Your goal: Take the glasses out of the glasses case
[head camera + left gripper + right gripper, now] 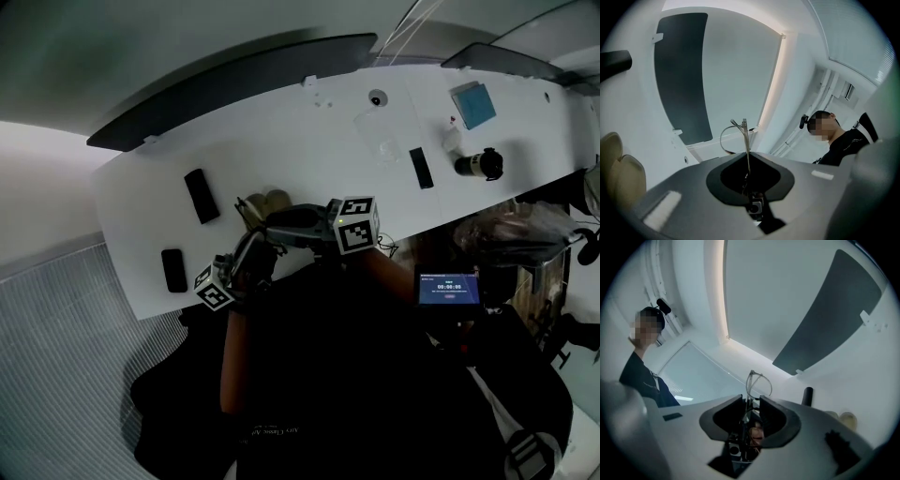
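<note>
- Left gripper (747,157) was clamped on the glasses (746,140), its jaws nearly together on the thin frame, which stood up between them.
- Right gripper (751,401) had its jaws apart; part of the glasses ran through the gap, but the pads did not seem to press on it.
- By my reading, the task was nearly done: the glasses were in the air above the near edge of the white table (309,131), clear of the beige case (267,202) (apparently lying open just beyond the grippers).
- What was left, I judged, was at most setting the glasses down.
- Both hands were close together in front of the person's body, the left gripper tilted somewhat upward and the right roughly level.
</note>
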Motion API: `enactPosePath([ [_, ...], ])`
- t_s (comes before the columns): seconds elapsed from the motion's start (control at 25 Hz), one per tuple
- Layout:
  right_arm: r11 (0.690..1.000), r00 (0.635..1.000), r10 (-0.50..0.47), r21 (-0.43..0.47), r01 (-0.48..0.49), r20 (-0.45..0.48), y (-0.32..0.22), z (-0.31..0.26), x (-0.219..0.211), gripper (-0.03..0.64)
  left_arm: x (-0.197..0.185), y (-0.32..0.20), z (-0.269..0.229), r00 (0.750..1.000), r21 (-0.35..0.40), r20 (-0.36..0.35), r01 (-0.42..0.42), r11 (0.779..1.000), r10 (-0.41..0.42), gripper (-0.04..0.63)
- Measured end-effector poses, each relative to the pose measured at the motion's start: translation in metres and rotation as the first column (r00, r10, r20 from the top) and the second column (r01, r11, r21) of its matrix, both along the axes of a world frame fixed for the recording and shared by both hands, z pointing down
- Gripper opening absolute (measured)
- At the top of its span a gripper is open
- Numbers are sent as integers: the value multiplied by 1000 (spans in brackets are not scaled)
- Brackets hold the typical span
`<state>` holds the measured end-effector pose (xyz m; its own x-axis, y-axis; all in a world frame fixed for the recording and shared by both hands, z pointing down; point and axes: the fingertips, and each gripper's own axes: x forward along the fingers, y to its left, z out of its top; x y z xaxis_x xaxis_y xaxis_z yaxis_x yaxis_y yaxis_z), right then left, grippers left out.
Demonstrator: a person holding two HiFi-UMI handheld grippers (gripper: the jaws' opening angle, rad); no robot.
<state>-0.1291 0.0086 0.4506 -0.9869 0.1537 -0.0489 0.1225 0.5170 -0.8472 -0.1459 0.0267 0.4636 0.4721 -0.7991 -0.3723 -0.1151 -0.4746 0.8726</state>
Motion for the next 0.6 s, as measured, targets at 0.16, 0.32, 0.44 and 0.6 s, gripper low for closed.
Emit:
enactPosePath([
  [0.16,1000,1000,11,-18,-11,8,2,2,7,107,8,-1,-1,1000,14,4,-28,999,28,23],
  [0.32,999,999,35,-36,-35,0,-4,3,13,107,14,-8,0,998,17,20,-59,998,58,23],
  [0.44,999,999,45,-23,-45,-12,-6,6,16,53,18,-8,0,995,15,40,-87,996,86,23],
  [0.6,999,999,49,-18,-49,-11,-7,8,18,28,23,-10,-2,992,14,61,-111,994,110,25],
])
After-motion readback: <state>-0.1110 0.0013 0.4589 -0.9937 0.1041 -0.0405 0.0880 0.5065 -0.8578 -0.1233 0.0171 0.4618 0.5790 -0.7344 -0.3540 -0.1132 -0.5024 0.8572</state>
